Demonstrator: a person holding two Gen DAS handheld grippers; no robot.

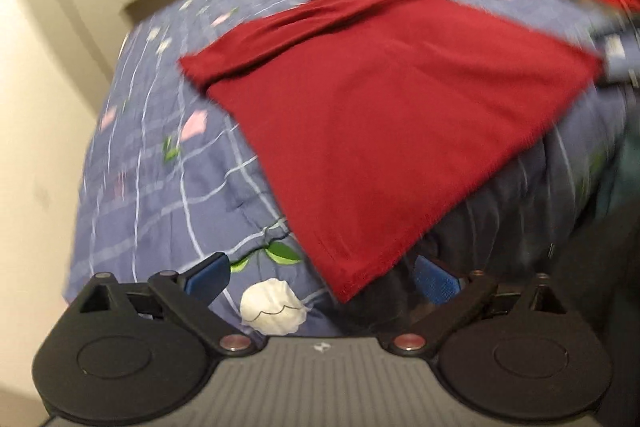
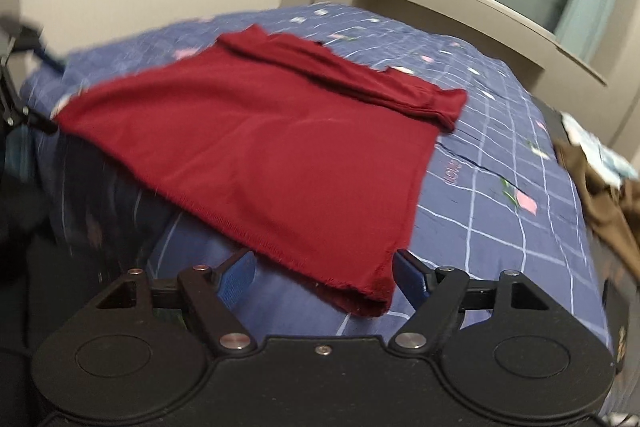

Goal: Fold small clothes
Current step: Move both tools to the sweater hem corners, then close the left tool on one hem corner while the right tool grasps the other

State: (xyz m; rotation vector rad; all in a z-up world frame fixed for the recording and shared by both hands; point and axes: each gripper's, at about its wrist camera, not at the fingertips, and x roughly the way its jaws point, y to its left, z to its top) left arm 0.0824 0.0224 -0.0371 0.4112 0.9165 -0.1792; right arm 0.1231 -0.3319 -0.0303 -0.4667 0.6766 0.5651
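Open left tool (image 1: 322,277) faces red garment (image 1: 384,115) (lying diagonally).

We read only one piece of text: the word "LOVE" in pale pink letters, printed on the blue checked bedsheet (image 2: 500,155) just beside the right edge of the dark red garment (image 2: 256,151), seen from the right wrist. No other lettering is legible.
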